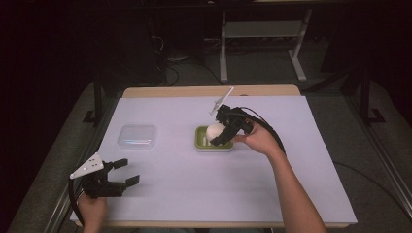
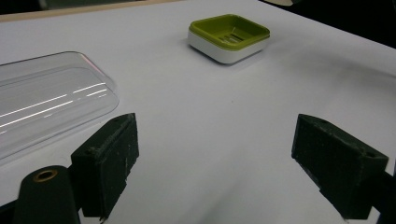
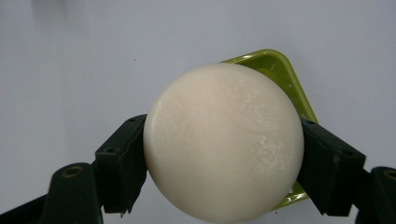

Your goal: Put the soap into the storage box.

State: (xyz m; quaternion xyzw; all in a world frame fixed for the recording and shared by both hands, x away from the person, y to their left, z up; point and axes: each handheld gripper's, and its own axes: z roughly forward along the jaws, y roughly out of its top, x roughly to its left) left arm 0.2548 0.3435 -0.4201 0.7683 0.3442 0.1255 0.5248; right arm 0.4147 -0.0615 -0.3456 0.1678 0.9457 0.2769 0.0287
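Right gripper view: right claw (image 3: 219,163) clenches the round soap (image 3: 222,140) between its pads, above the green dish (image 3: 280,70).

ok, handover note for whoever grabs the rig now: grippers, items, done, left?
Right gripper: jaws shut on the round white soap, held just above the green soap dish.
Left gripper: jaws open, nothing between them, near the table's front left edge.
Clear lid: flat on the table, left of the dish.
Done: soap gripped.
Left: probably either seat the soap in the dish or carry it off; lid untouched.
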